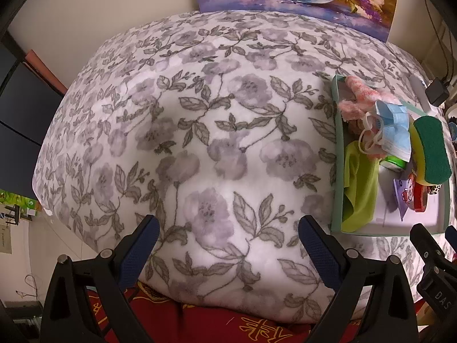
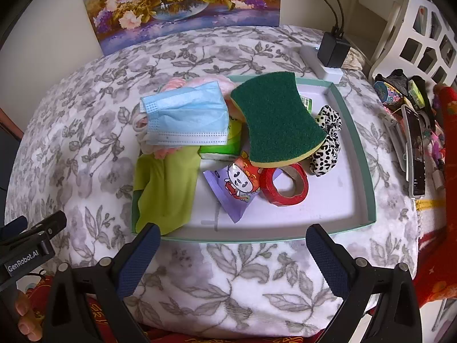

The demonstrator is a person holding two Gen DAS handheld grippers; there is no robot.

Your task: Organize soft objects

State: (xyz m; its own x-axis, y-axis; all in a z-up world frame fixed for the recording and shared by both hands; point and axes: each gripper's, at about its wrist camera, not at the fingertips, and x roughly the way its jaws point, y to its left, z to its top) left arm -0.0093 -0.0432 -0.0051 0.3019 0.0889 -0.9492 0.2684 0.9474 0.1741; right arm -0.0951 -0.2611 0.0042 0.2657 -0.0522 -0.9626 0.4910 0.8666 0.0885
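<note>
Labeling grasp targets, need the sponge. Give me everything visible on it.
The sponge is a two-layer scouring pad: dark green abrasive top, yellow foam beneath showing along its near edge. Its long sides pinch in to a waisted outline. It looks dry and uncompressed. It lies tilted in the tray, on top of the pile, propped on the red tape roll and the spotted scrunchie, its left edge beside the blue face mask. Neither gripper touches it.
</note>
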